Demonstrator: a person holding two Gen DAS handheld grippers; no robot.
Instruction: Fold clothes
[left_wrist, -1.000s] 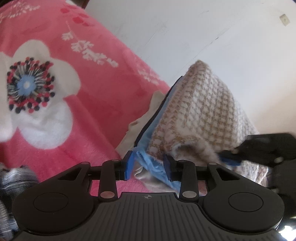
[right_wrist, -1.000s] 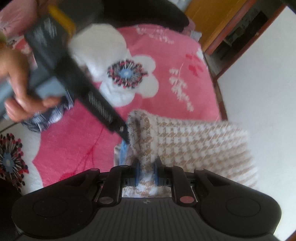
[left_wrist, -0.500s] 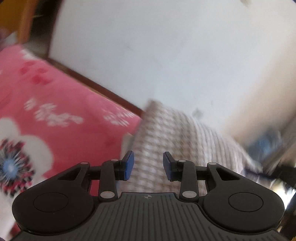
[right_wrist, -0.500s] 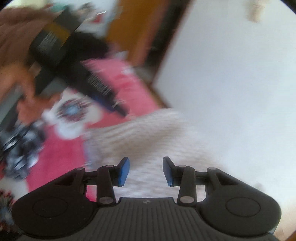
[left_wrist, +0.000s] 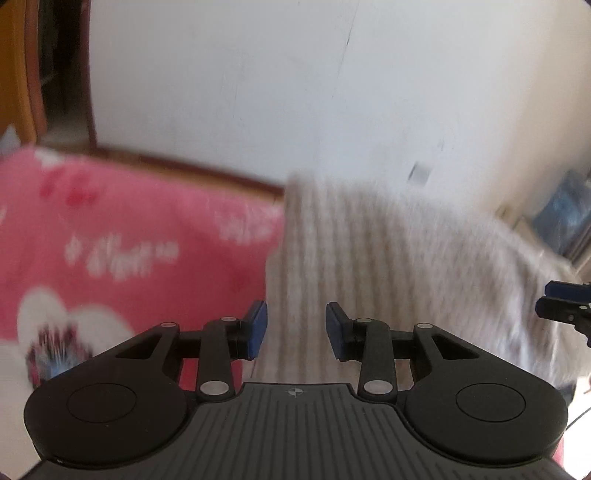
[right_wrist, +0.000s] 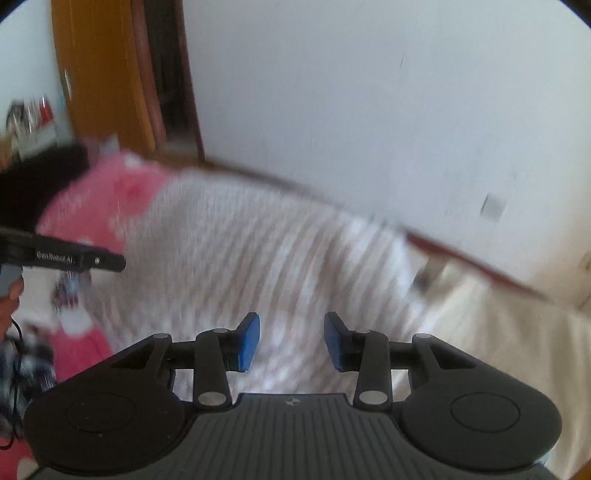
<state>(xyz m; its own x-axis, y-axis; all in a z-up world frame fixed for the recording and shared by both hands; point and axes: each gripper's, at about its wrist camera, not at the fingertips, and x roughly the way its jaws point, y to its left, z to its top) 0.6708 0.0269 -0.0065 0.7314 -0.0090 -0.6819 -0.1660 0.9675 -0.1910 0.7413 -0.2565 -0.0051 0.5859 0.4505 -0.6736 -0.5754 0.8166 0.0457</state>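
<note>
A beige-and-white houndstooth knit garment (left_wrist: 388, 266) lies folded on the pink flowered blanket (left_wrist: 129, 251), blurred by motion. My left gripper (left_wrist: 295, 334) hovers over its near left edge, open, with nothing pinched between the blue pads. The right gripper (right_wrist: 291, 341) hangs above the same garment (right_wrist: 240, 240), also open and not holding anything. One black finger (right_wrist: 92, 260) of the left tool pokes in from the left of the right wrist view. A blue-tipped finger (left_wrist: 565, 306) of the right tool shows at the right edge of the left wrist view.
A white wall (left_wrist: 295, 92) with a brown bed rail runs behind the bed. A wooden door frame (right_wrist: 110, 74) stands at far left. A white sheet (right_wrist: 498, 332) lies right of the garment, and a dark patterned cloth (right_wrist: 22, 365) sits at lower left.
Both grippers let go of the garment, rose and rolled level. The right gripper's jaws went from shut on the knit edge to open. The garment now lies flat.
</note>
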